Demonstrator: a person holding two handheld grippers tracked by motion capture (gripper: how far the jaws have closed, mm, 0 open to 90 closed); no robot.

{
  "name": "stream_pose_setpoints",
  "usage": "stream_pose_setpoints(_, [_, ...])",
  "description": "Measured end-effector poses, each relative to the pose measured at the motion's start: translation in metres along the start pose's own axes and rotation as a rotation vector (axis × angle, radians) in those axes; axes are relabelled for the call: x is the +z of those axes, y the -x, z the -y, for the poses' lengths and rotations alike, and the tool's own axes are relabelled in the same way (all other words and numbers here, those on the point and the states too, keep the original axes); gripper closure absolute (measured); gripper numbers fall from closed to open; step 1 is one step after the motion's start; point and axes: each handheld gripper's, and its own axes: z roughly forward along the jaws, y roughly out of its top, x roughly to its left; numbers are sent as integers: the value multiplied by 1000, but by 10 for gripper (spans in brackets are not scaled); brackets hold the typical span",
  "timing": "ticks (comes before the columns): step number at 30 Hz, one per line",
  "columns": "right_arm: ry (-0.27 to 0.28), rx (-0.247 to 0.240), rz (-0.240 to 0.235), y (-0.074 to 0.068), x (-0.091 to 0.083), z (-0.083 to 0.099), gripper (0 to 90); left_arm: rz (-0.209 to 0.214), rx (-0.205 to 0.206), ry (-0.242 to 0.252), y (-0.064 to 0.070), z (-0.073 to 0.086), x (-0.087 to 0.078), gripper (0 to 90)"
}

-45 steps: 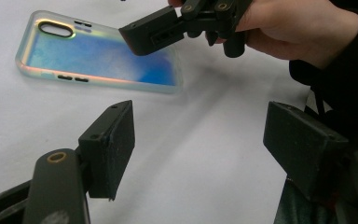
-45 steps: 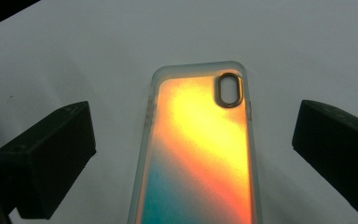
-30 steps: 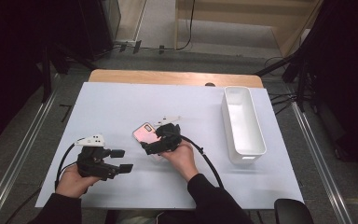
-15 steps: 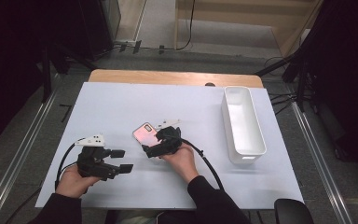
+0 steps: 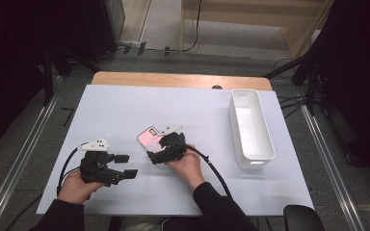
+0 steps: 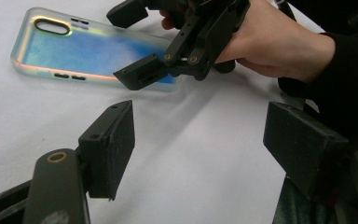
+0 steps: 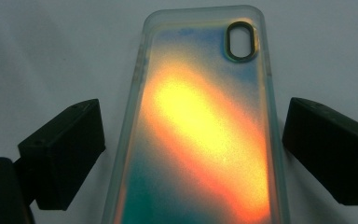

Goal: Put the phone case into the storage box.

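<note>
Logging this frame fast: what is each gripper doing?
Left gripper: open, holding nothing, above the bare table.
Right gripper: open, jaws on either side of the phone case, not yet gripping.

White rectangular bin (image 5: 250, 130) stands on the table (image 5: 125, 106), right side, long axis running away from the person; apparently empty. Wooden table edge exposed at far side.

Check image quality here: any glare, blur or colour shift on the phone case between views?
Right gripper view: phone case glows orange-yellow, soft and grainy. Left gripper view: the same case reads blue, fairly sharp, shadows soft. High view: pinkish case, small, surroundings dark beyond the table.
</note>
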Motion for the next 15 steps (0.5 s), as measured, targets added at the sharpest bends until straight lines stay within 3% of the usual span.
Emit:
stream_pose_setpoints(11, [-34, -63, 81, -11, 4, 0, 43, -3, -2, 6, 0, 0, -1, 245])
stream_pose_setpoints(15, [-34, -61, 77, -11, 4, 0, 48, -2, -1, 6, 0, 0, -1, 245])
